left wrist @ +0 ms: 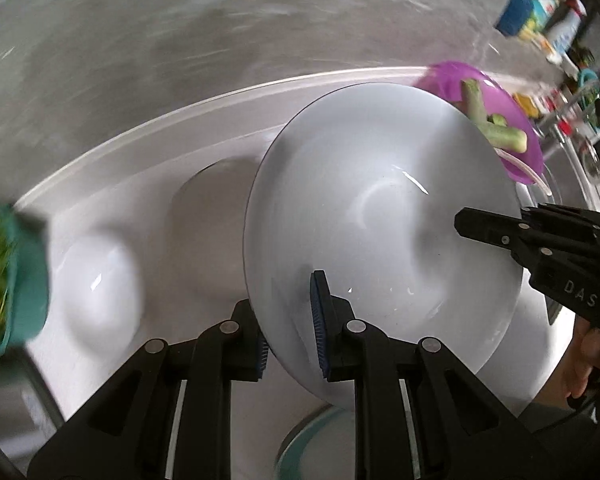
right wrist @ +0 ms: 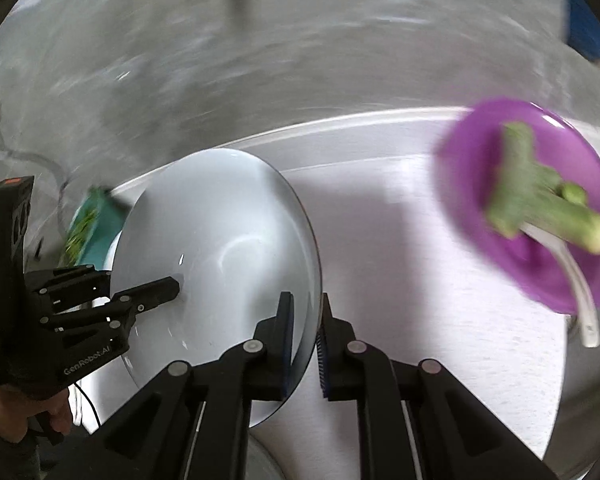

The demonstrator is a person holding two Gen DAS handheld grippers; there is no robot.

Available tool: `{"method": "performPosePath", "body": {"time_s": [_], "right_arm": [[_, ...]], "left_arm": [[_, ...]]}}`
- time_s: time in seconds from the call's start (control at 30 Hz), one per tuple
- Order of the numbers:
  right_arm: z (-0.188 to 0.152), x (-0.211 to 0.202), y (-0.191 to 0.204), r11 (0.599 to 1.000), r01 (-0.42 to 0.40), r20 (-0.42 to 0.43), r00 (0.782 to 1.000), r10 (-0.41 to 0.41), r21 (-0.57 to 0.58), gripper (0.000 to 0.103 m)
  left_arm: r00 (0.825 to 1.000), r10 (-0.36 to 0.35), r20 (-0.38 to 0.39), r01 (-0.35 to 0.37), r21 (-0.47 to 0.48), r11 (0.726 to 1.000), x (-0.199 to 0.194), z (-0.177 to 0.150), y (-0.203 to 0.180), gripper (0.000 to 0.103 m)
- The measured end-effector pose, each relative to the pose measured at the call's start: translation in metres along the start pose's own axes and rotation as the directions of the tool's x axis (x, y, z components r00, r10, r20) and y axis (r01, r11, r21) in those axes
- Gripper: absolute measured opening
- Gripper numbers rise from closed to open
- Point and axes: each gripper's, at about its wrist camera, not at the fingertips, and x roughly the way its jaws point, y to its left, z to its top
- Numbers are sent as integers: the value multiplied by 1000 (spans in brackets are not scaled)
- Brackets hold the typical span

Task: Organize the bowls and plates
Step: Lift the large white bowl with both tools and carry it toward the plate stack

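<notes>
I have the bowl [left wrist: 380,216] lifted, left gripper [left wrist: 292,332] and right gripper [right wrist: 304,344] both clamped on its rim; next, carry it level past the purple plate [right wrist: 528,204] at two o'clock.

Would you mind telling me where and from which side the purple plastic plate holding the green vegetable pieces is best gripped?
Grip the purple plastic plate at its bare rim on the side away from the green vegetable pieces and the white utensil, probably approaching from the edge with one finger above and one beneath. The plate is shallow and thin-rimmed, and its middle is occupied.
</notes>
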Motion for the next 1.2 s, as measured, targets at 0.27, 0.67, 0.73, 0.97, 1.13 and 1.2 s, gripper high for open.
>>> {"method": "performPosePath", "body": {"time_s": [0.27, 0.67, 0.73, 0.97, 1.13, 1.2], "right_arm": [[-26, 29, 119, 969, -115, -101, 990, 95, -218, 13], [-97, 117, 247, 888, -213, -324, 943, 78, -406, 12], [-105, 125, 253, 884, -210, -340, 938, 62, -418, 12], [-116, 144, 258, 887, -180, -364, 931, 14, -425, 11], [-120, 149, 257, 892, -168, -368, 930, 2, -419, 11], [-121, 151, 255, 896, -168, -373, 928, 2, -412, 11]], "left_arm": [[999, 52, -6, -52, -216, 975, -47, -110, 95, 16], [993, 94, -74, -119, -480, 869, -41, -270, 178, 16], [992, 98, -79, -125, -489, 863, -38, -279, 182, 16], [993, 84, -85, -116, -499, 859, -16, -288, 186, 17], [993, 79, -91, -114, -494, 862, -2, -284, 185, 17], [991, 98, -90, -130, -484, 866, -3, -283, 183, 17]]}}
